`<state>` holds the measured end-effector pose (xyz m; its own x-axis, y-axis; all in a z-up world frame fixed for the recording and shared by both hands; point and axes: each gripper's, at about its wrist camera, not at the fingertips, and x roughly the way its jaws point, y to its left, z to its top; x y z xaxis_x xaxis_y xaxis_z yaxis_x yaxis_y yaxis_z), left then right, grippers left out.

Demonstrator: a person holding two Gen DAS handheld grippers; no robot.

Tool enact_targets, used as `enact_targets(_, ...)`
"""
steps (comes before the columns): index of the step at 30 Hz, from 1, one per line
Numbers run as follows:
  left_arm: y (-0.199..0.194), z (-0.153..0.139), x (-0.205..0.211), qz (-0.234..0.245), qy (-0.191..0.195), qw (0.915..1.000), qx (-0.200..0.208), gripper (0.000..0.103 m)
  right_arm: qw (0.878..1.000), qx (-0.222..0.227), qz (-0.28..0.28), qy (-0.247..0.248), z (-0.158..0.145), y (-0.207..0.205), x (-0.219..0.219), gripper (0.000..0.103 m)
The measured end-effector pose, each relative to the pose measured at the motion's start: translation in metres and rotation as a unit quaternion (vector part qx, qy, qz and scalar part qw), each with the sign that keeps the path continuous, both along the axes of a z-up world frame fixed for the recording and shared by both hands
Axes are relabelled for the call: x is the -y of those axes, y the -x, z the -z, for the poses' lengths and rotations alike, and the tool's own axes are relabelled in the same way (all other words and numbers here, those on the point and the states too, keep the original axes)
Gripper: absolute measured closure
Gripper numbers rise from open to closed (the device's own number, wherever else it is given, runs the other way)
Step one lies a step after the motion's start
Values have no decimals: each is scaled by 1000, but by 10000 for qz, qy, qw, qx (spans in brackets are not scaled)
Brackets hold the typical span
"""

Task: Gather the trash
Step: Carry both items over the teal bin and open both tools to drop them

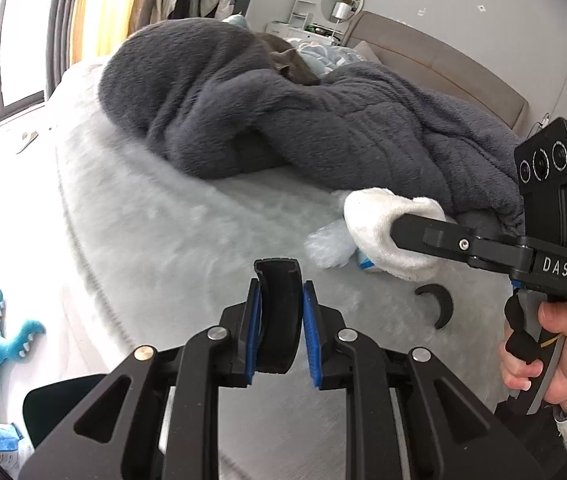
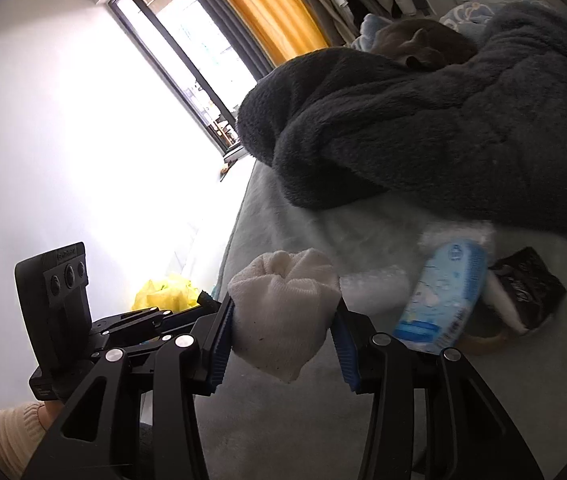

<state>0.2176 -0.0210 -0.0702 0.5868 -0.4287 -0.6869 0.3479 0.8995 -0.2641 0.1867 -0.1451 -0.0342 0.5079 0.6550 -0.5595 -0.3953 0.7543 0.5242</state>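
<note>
My left gripper is shut on a curved black plastic piece, held above the pale bed cover. My right gripper is shut on a bunched white sock; the sock also shows in the left wrist view, over the bed's right side. A second curved black piece lies on the cover. A blue-and-white tissue pack and a black wrapper lie on the bed to the right of the right gripper.
A dark grey fleece blanket is heaped across the bed. A bubble-wrap piece lies by the sock. A yellow bag and a blue toy are on the floor by the window.
</note>
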Motion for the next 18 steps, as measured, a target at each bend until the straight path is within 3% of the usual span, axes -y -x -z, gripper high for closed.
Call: enact_targets(18, 13, 22, -99, -648, -135, 9957, -655, 81, 9949, 214, -823, 536, 1, -6, -122, 57)
